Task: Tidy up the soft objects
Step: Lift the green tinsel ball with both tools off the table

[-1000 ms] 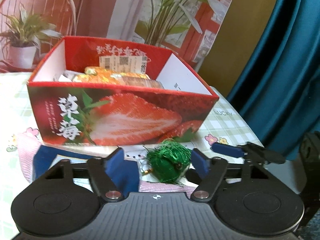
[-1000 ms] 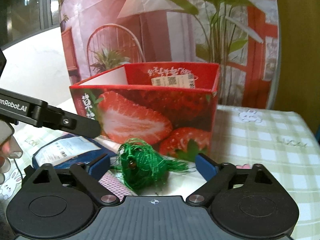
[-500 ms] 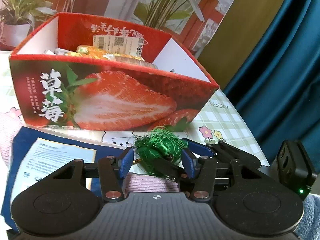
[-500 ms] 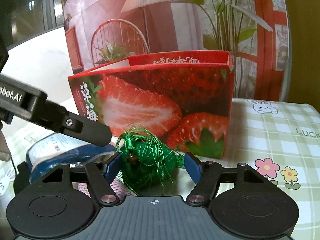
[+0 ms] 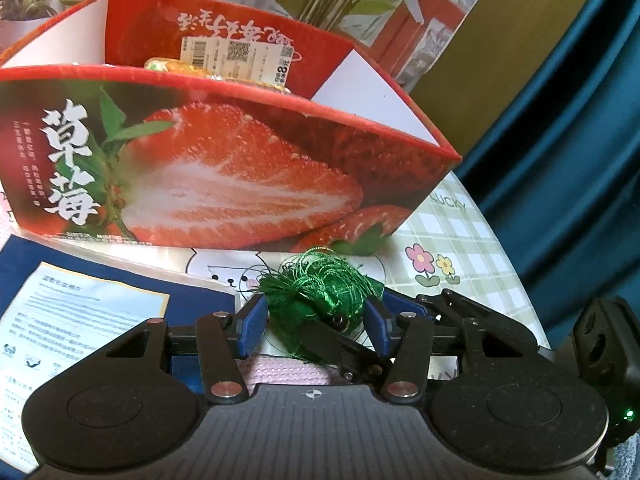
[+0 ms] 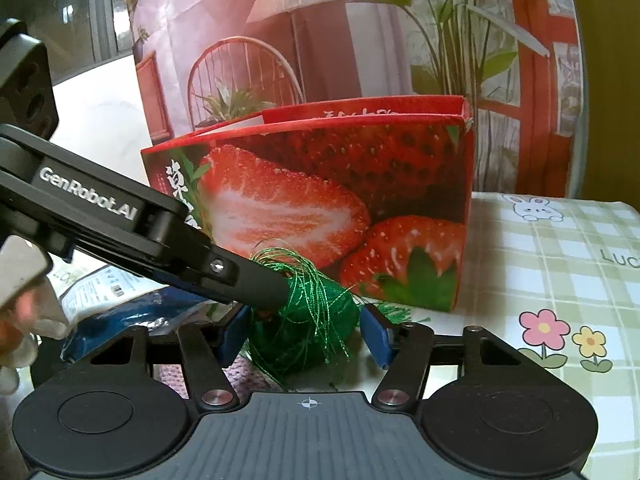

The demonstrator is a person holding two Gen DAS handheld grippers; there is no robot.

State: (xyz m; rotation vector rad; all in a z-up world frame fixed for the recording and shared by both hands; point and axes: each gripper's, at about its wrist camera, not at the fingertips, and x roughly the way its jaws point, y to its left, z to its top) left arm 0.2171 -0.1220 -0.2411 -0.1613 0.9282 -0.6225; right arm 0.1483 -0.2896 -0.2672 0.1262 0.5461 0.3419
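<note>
A green tinsel ball (image 5: pixel 320 296) lies on the table in front of the red strawberry box (image 5: pixel 224 176). My left gripper (image 5: pixel 314 320) has its blue pads against both sides of the ball. My right gripper (image 6: pixel 304 332) also has its blue pads around the ball (image 6: pixel 316 320); the right pad stands a little off it. The left gripper's arm (image 6: pixel 120 224) crosses the right wrist view and touches the ball. The box (image 6: pixel 340 208) holds yellow packets (image 5: pixel 176 68).
A blue packet with a white label (image 5: pixel 80 320) lies left of the ball. A pink knitted cloth (image 5: pixel 288 372) lies under the grippers. The checked tablecloth (image 6: pixel 560 264) runs right to the table edge. A teal curtain (image 5: pixel 580 160) hangs beyond.
Both grippers have closed in around the green ball and moved nearer the box. The left gripper's jaws narrowed from wide open to pressing on the ball.
</note>
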